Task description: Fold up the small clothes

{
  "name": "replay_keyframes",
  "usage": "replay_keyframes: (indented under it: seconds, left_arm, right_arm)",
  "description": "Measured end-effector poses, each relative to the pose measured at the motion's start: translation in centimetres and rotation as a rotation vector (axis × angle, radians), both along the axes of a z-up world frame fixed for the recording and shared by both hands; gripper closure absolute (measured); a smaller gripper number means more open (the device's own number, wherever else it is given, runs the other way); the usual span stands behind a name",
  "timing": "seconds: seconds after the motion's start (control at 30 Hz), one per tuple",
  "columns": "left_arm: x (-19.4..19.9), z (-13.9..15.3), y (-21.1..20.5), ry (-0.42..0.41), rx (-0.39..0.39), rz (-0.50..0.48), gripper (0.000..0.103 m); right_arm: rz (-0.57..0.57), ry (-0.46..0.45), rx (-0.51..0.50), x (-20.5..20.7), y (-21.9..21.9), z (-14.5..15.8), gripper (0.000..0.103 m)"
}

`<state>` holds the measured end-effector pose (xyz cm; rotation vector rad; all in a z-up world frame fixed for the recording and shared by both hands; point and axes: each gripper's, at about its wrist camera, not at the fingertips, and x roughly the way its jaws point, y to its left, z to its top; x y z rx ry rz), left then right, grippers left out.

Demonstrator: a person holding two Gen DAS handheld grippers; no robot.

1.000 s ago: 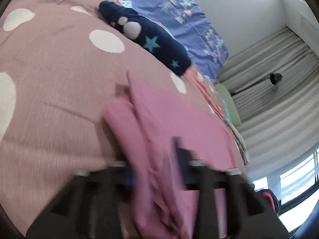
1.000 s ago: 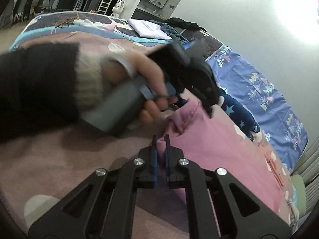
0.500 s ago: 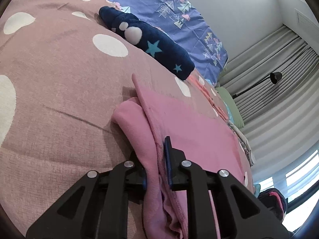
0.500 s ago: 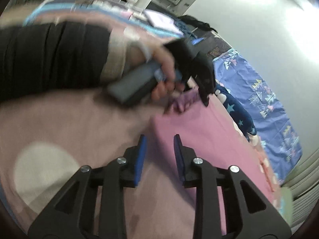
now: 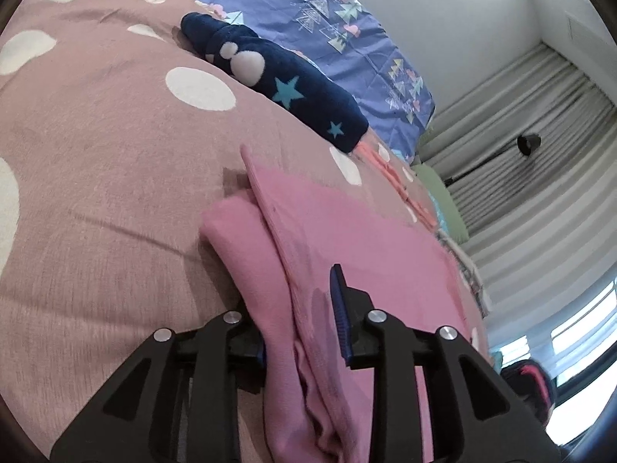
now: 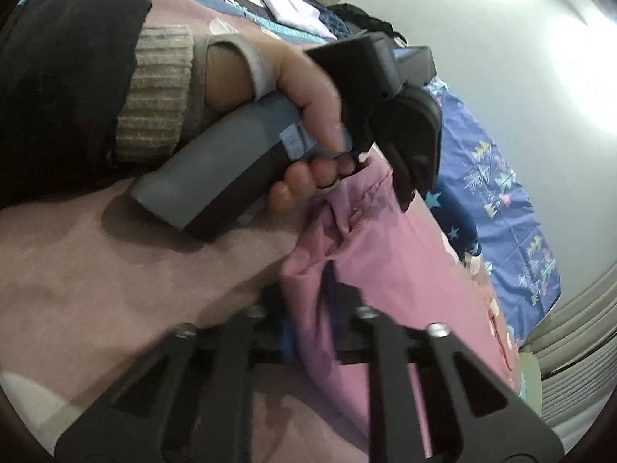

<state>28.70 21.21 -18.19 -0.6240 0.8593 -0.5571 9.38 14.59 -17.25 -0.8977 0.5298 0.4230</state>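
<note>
A pink garment (image 5: 339,231) lies folded on the mauve polka-dot bedspread (image 5: 96,146). My left gripper (image 5: 300,324) is open, its jaws apart on either side of the garment's bunched near edge. In the right wrist view the same pink garment (image 6: 389,254) lies ahead, and my right gripper (image 6: 312,320) is open with a fold of pink cloth between its blurred jaws. The person's hand holding the left gripper (image 6: 401,193) is at the garment's far corner.
A navy star-patterned plush garment (image 5: 277,85) lies beyond the pink one. A blue patterned sheet (image 5: 331,31) covers the far side of the bed. Grey curtains (image 5: 520,146) and a window are at the right. Other clothes (image 6: 289,4) lie at the far end.
Both grippers have opened from their grip on the pink garment. The right gripper opened first and then moved forward over the cloth's edge. The left opened in the last half second.
</note>
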Motion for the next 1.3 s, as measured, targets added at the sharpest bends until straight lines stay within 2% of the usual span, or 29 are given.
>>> replay_keyframes:
  seconds: [0.13, 0.17, 0.2, 0.23, 0.3, 0.4, 0.53, 0.6, 0.7, 0.83, 1.07, 1.3]
  left_arm:
    - [1.9, 0.5, -0.1, 0.007, 0.049, 0.039, 0.076]
    - [2.3, 0.6, -0.1, 0.001, 0.052, 0.055, 0.078]
    - [2.3, 0.5, -0.1, -0.002, 0.053, 0.064, 0.088]
    - [2.3, 0.2, -0.1, -0.001, 0.049, 0.065, 0.093]
    - [1.9, 0.3, 0.2, -0.019, 0.034, 0.070, 0.094]
    - [1.2, 1.0, 0.3, -0.077, 0.034, 0.071, 0.094]
    - [1.8, 0.3, 0.0, -0.018, 0.074, 0.073, 0.094]
    - [1.9, 0.2, 0.1, -0.013, 0.066, 0.070, 0.093]
    - [2.1, 0.3, -0.1, 0.001, 0.084, 0.066, 0.092]
    - [2.0, 1.0, -0.8, 0.006, 0.147, 0.065, 0.092]
    - [1.5, 3.7, -2.0, -0.004, 0.216, 0.112, 0.092]
    - [1.0, 7.7, -4.9, -0.049, 0.269, 0.114, 0.092]
  right_arm:
    - [-0.012, 0.006, 0.083, 0.2, -0.4, 1.5, 0.098]
    - [-0.016, 0.001, 0.101, 0.2, -0.6, 2.0, 0.098]
    - [-0.020, 0.002, 0.116, 0.2, -0.9, 2.3, 0.098]
    - [-0.019, 0.012, 0.123, 0.3, -1.0, 2.4, 0.098]
    - [-0.021, 0.061, 0.149, 0.7, -1.4, 2.4, 0.098]
    - [-0.013, 0.043, 0.177, 0.2, -1.7, 2.9, 0.098]
    - [-0.013, 0.071, 0.181, 0.3, -1.8, 2.5, 0.098]
    - [-0.018, 0.081, 0.204, 0.6, -2.2, 2.9, 0.098]
    - [-0.032, 0.077, 0.255, 0.5, -2.7, 3.8, 0.099]
    - [-0.060, 0.109, 0.337, 0.8, -4.1, 4.9, 0.098]
    - [-0.084, 0.109, 0.446, 0.6, -6.6, 6.9, 0.098]
    - [-0.131, 0.106, 0.568, 0.4, -11.0, 8.9, 0.099]
